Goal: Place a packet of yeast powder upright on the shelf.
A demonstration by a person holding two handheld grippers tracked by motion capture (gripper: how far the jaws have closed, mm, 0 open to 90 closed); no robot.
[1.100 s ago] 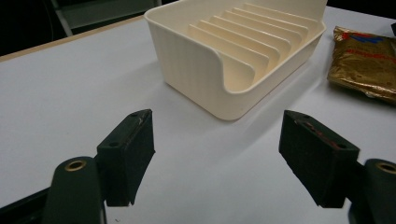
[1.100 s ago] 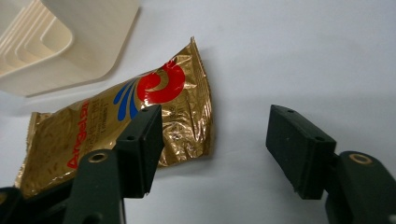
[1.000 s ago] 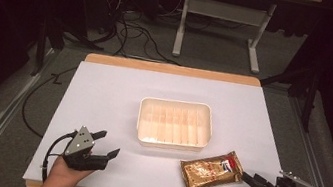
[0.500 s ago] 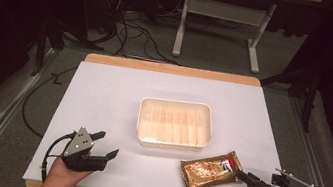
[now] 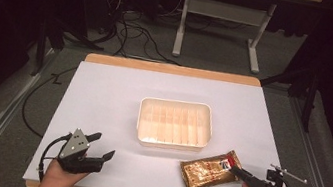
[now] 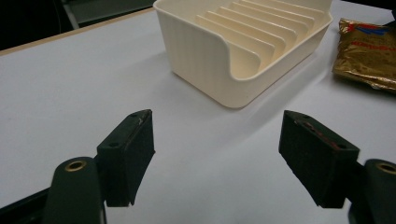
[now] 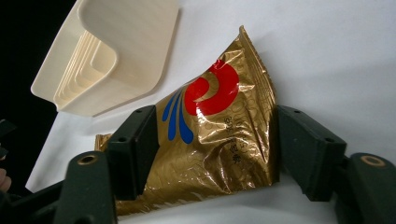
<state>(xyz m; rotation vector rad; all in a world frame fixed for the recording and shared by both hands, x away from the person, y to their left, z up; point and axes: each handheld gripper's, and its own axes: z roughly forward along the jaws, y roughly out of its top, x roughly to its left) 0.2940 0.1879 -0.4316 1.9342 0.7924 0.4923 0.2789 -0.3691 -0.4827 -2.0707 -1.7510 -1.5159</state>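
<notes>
A crinkled gold foil packet (image 5: 208, 171) with a red swirl and blue strokes printed near one end lies flat on the white worktop (image 5: 118, 96), slanted, near the front right edge. It sits just beside the front right corner of the cream ribbed plastic tray (image 5: 175, 123), apart from it. It looks sealed.

The high view looks forward and down from the person's side over the whole tabletop (image 5: 117, 101), while each claw's camera sits low and close, both sharing with it the cream tray (image 5: 175, 123) and gold packet (image 5: 210, 170).
</notes>
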